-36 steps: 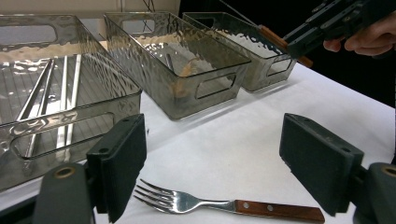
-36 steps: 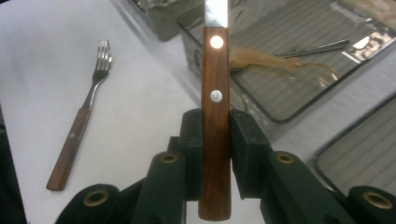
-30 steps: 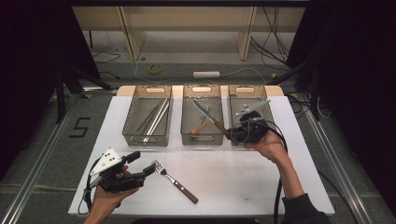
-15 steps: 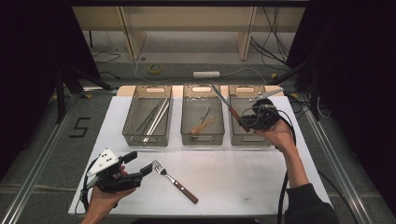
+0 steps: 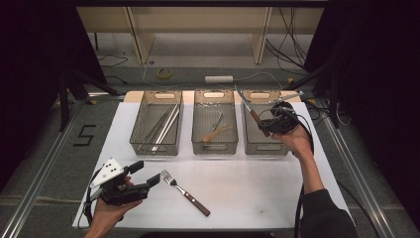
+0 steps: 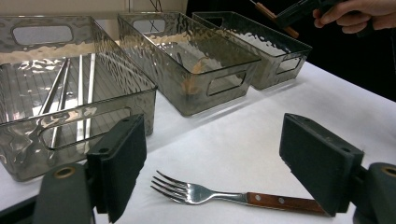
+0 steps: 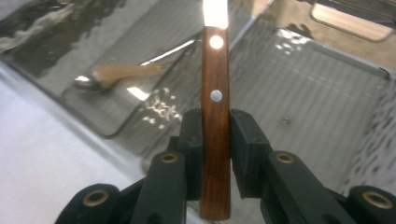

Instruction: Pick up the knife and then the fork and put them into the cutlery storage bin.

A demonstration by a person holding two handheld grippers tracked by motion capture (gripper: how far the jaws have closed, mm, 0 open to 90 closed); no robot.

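My right gripper is shut on the wooden handle of a knife, held over the right-hand clear bin, blade pointing away to the upper left. A fork with a wooden handle lies on the white table near the front. My left gripper rests just left of it, open, and in the left gripper view the fork lies between the jaws, which do not touch it.
Three clear bins stand in a row on the white table: the left bin holds metal chopsticks, the middle bin holds a wooden-handled spoon. Cables and a shelf frame lie on the floor beyond.
My right gripper has carried the knife to the right, from over the middle bin to over the right-hand bin. The left gripper and fork have stayed put.
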